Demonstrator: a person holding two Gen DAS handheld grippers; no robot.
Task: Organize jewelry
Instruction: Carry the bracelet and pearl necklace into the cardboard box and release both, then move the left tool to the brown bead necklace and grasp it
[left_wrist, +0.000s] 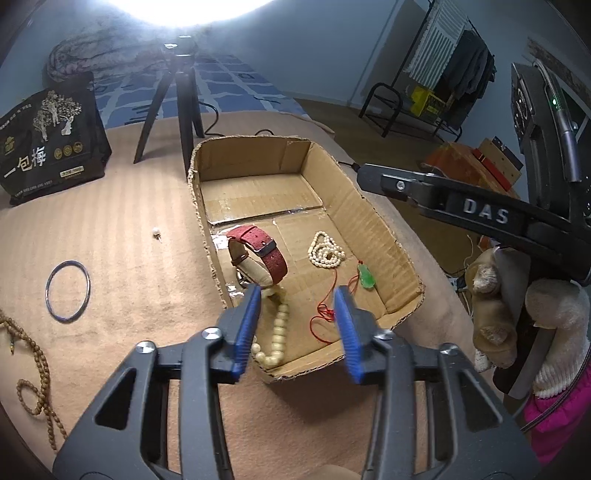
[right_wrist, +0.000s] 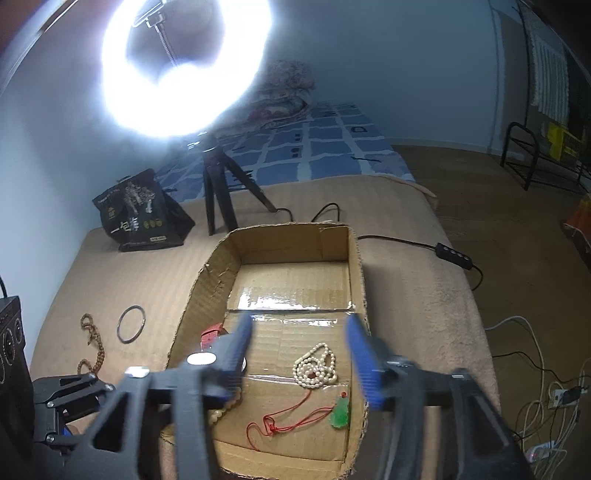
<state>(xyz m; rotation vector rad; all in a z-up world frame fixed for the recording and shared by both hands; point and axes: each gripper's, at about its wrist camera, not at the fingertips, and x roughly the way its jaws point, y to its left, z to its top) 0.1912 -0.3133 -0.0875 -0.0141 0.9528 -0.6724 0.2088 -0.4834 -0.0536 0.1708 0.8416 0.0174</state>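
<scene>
Open cardboard box (left_wrist: 373, 236) sits on the tan blanket (left_wrist: 122, 229), flaps cut off, taped seam across the floor. Contents, all in the near half:
- red-strap watch (left_wrist: 258, 254) on its side, against the left wall
- cream bead bracelet (left_wrist: 275, 332), large beads, just below the watch, running toward the near-left corner
- small white bead strand (left_wrist: 327, 253) bunched near the middle
- green pendant (left_wrist: 365, 278) on a red cord (left_wrist: 325, 314), near the right wall; the cord loops back toward the near edge

Far half of the box shows only bare cardboard.

Outside the box, on the blanket to its left: metal bangle (left_wrist: 68, 291), brown bead strand (left_wrist: 35, 373) at the frame edge, one tiny white item (left_wrist: 157, 232) — too small to identify.

Left gripper (left_wrist: 299, 314) — jaws spread wide, nothing between them, hovering over the box's near edge. Left pad lines up with the cream bracelet in view; can't tell if it touches.

Right gripper (right_wrist: 301, 354) — also spread, holding nothing, above the box's near half, motion-blurred.

Background: black snack bag (left_wrist: 51, 140), tripod (left_wrist: 181, 107) with a ring light (right_wrist: 184, 66) behind the box.
</scene>
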